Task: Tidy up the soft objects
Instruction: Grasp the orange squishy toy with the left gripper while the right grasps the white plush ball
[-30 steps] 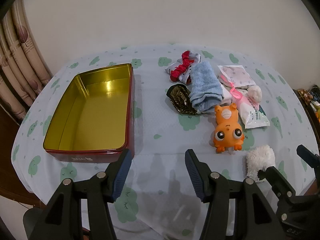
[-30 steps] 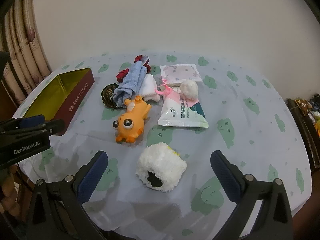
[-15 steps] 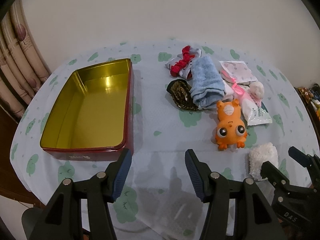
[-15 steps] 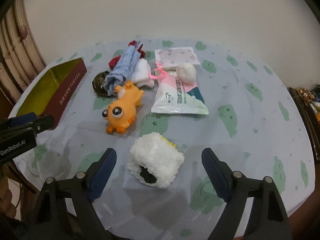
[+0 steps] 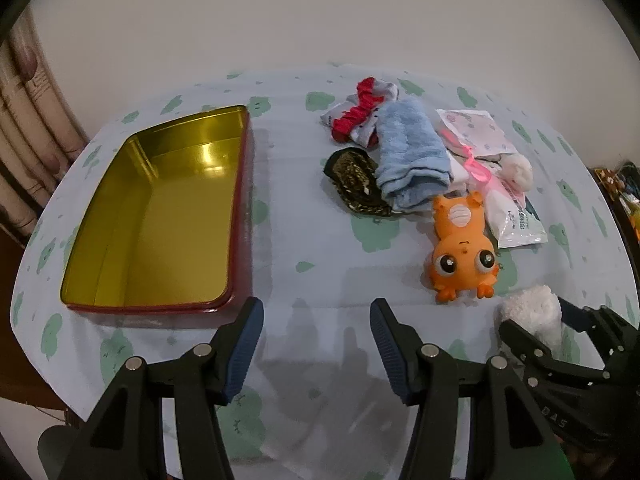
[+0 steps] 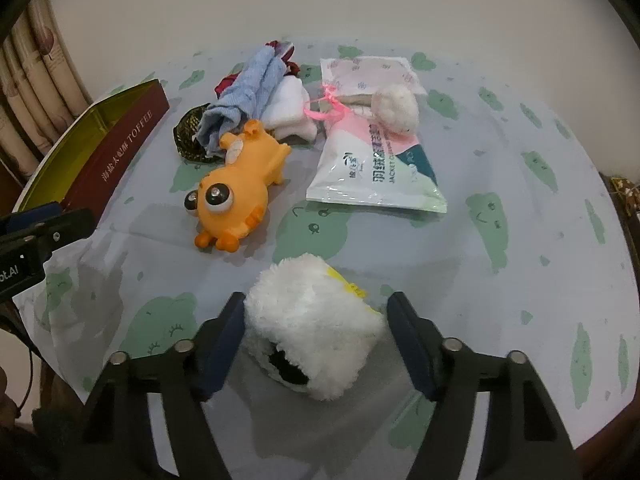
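While the right gripper (image 6: 314, 338) straddles the white fluffy roll (image 6: 310, 326) at the lower centre of the right wrist view, its jaws are closing; the left finger lies against the fleece, the right finger stands just beside it, so no firm grip is visible. The roll lies on the worktop (image 6: 500, 240), which is covered by a pale cloth with green prints. In the left wrist view the left gripper (image 5: 316, 344) hovers over bare cloth at lower centre, fingers parted, nothing between them. At left in that view sits the open tin (image 5: 236, 216), gold inside, red outside, empty. At upper right lies a cluster: red-trimmed sock (image 5: 362, 114), blue towel (image 5: 412, 156), dark netted item (image 5: 354, 178), orange toy (image 5: 462, 256), white packet (image 5: 516, 222), white pompom (image 5: 518, 170). The roll shows at the lower right of that view, between the right gripper's fingers.
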A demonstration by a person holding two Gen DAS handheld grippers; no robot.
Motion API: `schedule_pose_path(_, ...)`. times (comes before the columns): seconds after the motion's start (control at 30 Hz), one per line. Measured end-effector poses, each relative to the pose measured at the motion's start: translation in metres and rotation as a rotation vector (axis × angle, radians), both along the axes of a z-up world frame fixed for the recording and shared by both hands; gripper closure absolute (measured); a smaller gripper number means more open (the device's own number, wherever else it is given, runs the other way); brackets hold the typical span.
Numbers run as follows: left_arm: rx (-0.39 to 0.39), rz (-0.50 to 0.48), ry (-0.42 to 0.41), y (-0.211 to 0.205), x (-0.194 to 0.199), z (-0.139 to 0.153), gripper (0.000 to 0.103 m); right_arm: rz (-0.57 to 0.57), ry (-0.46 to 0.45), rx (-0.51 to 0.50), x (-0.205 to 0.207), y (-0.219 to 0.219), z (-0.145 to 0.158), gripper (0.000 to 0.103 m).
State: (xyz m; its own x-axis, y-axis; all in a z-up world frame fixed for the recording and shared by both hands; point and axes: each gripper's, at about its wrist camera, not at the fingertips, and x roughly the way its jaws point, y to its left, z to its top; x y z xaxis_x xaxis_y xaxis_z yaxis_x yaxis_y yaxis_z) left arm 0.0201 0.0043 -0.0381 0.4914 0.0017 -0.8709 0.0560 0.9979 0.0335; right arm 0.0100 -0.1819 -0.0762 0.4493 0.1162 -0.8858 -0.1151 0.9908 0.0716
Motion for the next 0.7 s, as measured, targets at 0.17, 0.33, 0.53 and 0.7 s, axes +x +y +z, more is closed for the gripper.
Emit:
schedule_pose_path(0.17, -0.003, -0.059, 0.031, -0.018, 0.009, -0.004, 0.046, 0.009, -0.022, 0.007, 0.001, 0.001, 0.0, 0.049)
schedule_pose_path(0.33, -0.044, -0.124, 0.075, -0.037, 0.02, -0.007, 0.046, -0.021, -0.053, -0.006, -0.004, -0.007, 0.006, 0.054)
schedule_pose_path(0.53, -0.13, -0.19, 0.15, -0.062, 0.041, -0.004, 0.046, -0.058, -0.041, 0.029, -0.004, -0.021, 0.004, 0.054)
schedule_pose_path(0.7, -0.151, -0.189, 0.183, -0.081, 0.063, -0.001, 0.046, -0.068, -0.038, 0.07, -0.004, -0.025, 0.002, 0.054)
